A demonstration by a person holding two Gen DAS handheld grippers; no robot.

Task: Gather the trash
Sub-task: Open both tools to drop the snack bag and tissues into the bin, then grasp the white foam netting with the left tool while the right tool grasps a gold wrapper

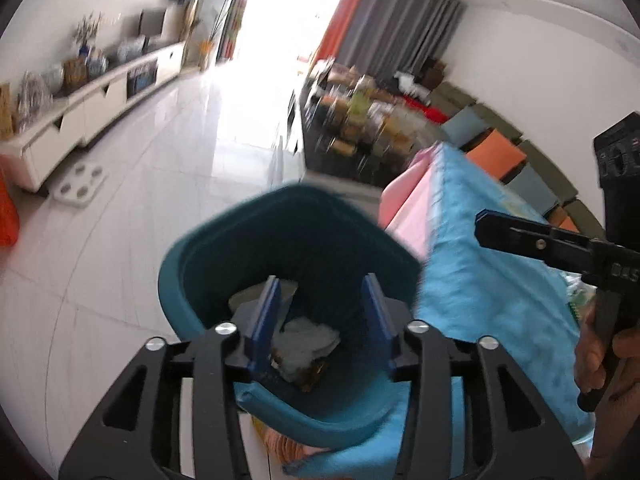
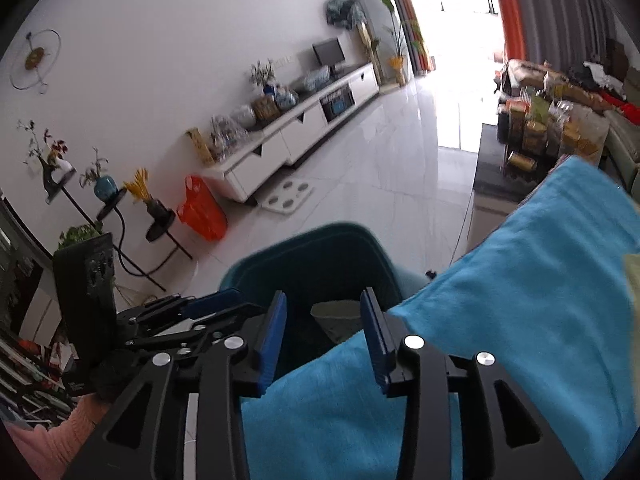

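The trash (image 1: 306, 344), crumpled white tissue with brown scraps, lies at the bottom of a teal bin (image 1: 192, 256) that stands on the floor against the near left edge of the table. A pale flat piece (image 2: 340, 314) leans inside the bin's far wall. The bin sits low beside the table edge, probably so that rubbish can be dropped straight off the top into it.

The left gripper (image 1: 324, 312) hangs directly over the bin's mouth, its jaws spread with nothing between them; the trash shows below in the gap, which suggests a piece has just been let go, though that is only a guess. The right gripper (image 2: 324, 328) hovers over the table's edge, pointing toward the bin, its jaws also spread and empty.

A blue cloth (image 2: 520, 312) covers the table and hangs over its side, with a pink layer (image 1: 408, 208) under it. Farther off are a white tiled floor (image 2: 380, 152), a long white cabinet (image 2: 304, 132) on the left wall and an orange bag (image 2: 202, 214) beside it.
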